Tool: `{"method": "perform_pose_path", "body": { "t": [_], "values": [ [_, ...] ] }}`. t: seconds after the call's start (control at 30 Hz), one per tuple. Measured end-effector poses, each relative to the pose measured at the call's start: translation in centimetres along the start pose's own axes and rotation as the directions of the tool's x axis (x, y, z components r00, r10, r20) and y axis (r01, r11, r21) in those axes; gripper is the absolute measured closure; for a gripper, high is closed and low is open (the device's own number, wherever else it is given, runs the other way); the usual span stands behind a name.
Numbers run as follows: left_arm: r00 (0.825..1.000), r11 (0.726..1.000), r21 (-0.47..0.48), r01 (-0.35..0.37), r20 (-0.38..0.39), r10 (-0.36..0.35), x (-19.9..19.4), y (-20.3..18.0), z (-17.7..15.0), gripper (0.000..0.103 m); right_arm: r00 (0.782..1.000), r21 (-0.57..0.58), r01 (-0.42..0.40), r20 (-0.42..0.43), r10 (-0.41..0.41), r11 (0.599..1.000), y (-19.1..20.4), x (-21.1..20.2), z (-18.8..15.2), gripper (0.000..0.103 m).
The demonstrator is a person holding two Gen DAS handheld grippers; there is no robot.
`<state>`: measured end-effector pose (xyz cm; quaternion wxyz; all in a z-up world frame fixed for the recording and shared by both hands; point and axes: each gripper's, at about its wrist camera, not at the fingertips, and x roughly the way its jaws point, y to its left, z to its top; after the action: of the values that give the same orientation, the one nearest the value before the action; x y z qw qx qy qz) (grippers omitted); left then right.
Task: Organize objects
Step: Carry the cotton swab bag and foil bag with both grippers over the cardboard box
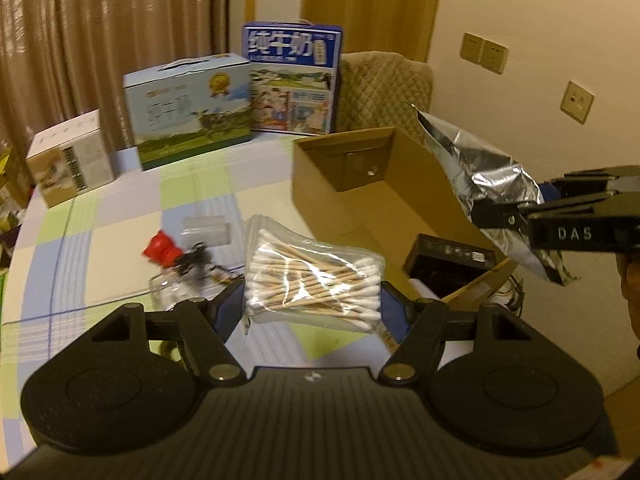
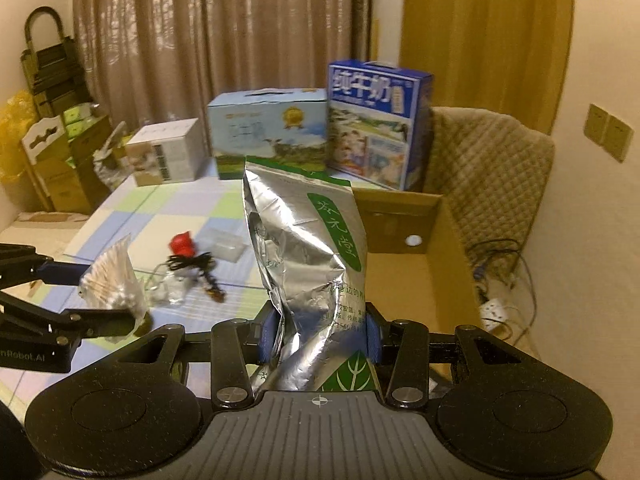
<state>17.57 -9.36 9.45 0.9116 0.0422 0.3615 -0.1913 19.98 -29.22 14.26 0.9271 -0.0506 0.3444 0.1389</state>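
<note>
My left gripper [image 1: 312, 300] is shut on a clear bag of cotton swabs [image 1: 312, 276], held above the checked tablecloth beside the open cardboard box [image 1: 360, 208]. It also shows in the right wrist view [image 2: 116, 312] at the left with the swab bag [image 2: 112, 280]. My right gripper [image 2: 322, 334] is shut on a crumpled silver foil pouch [image 2: 308, 256] with green labels, held upright in front of the box [image 2: 448, 264]. In the left wrist view the right gripper [image 1: 492, 210] holds the pouch [image 1: 488, 184] over the box's right wall. A black item [image 1: 452, 260] lies inside the box.
On the checked tablecloth [image 1: 120, 232] lie a red object [image 1: 160, 246], a black cable bundle [image 1: 192, 264], a clear plastic piece [image 1: 208, 230]. Three cartons stand at the table's back [image 1: 188, 112]. A padded chair [image 2: 488, 168] and floor cables [image 2: 500, 280] are at the right.
</note>
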Motion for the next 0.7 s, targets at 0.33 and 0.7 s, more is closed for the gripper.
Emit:
{"method": "perform_pose_path", "body": {
  "t": [0.33, 0.7],
  "values": [
    [0.998, 0.998, 0.029, 0.055, -0.025, -0.054, 3.6, -4.0, 1.9, 0.037, 0.999, 0.05, 0.047, 0.0, -0.048, 0.998, -4.9, -0.2, 0.3, 0.063],
    [0.995, 0.995, 0.044, 0.092, -0.047, -0.089, 7.9, -6.4, 4.7, 0.036, 0.998, 0.116, 0.06, -0.016, -0.058, 0.991, -8.8, 2.0, 0.7, 0.063]
  ]
}}
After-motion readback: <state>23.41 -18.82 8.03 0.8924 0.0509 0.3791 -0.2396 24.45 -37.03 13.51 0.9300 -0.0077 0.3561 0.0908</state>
